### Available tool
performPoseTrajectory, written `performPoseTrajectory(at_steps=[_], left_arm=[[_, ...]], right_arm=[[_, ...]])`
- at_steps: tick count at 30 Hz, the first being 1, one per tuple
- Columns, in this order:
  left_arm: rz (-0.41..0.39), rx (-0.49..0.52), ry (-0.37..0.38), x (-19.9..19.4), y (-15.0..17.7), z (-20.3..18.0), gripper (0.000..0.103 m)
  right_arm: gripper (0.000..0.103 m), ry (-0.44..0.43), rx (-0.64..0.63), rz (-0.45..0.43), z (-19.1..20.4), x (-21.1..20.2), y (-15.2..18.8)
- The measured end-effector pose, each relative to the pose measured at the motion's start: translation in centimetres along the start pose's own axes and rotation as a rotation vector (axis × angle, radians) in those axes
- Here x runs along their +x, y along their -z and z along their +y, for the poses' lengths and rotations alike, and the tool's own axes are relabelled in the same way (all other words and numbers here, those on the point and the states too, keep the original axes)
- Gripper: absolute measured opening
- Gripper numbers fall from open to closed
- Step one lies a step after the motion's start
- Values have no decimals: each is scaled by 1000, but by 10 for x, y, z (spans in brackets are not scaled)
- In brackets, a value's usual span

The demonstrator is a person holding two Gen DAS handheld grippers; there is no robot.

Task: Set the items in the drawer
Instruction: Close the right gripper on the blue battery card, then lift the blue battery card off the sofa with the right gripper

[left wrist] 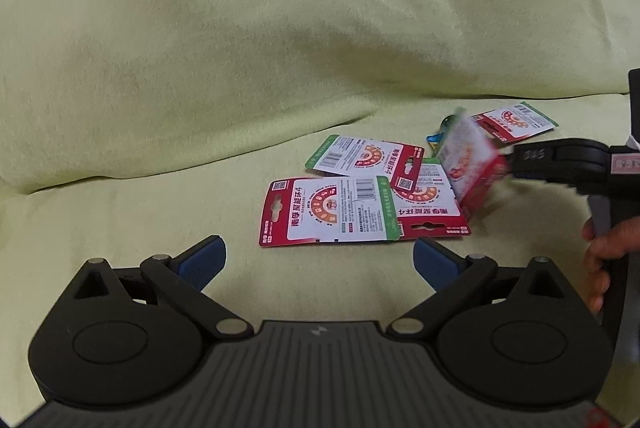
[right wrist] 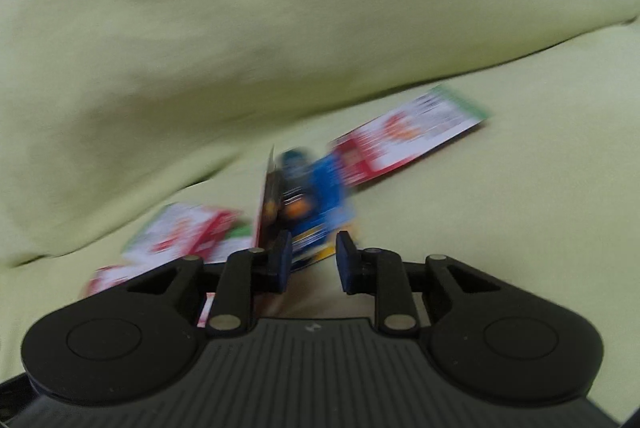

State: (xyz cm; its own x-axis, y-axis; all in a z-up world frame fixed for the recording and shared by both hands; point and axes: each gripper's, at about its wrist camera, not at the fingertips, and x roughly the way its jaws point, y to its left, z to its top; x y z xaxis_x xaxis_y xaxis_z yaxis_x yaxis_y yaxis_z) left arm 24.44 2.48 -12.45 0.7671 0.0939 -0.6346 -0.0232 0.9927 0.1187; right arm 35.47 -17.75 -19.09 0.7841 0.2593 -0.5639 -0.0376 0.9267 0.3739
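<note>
Red-green battery cards (left wrist: 332, 210) printed "南孚 聚能环4", green cloth (left wrist: 200, 48)

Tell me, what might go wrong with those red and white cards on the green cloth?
The tilted red-and-white battery card seems to sit only at the tips of the right gripper; it could slip onto the soft green cloth. The flat red-and-white cards overlap, so lifting one may drag another.

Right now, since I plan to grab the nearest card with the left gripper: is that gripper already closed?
No. The left gripper is wide open and holds nothing; the nearest card lies beyond its fingertips.
</note>
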Motion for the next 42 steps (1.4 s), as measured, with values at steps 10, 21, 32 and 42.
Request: performPoseTrajectory(at_steps=[10, 21, 32, 42], left_arm=[[9, 3, -2, 8, 2, -1, 101], [3, -9, -19, 9, -2, 5, 101], [8, -5, -37, 8, -5, 8, 101], [8, -8, -24, 3, -3, 10, 101]], right_arm=[[30, -117, -76, 83, -18, 37, -23], [20, -302, 103, 120, -33, 35, -21], [5, -188, 127, 55, -11, 47, 0], [1, -287, 307, 2, -49, -11, -1]])
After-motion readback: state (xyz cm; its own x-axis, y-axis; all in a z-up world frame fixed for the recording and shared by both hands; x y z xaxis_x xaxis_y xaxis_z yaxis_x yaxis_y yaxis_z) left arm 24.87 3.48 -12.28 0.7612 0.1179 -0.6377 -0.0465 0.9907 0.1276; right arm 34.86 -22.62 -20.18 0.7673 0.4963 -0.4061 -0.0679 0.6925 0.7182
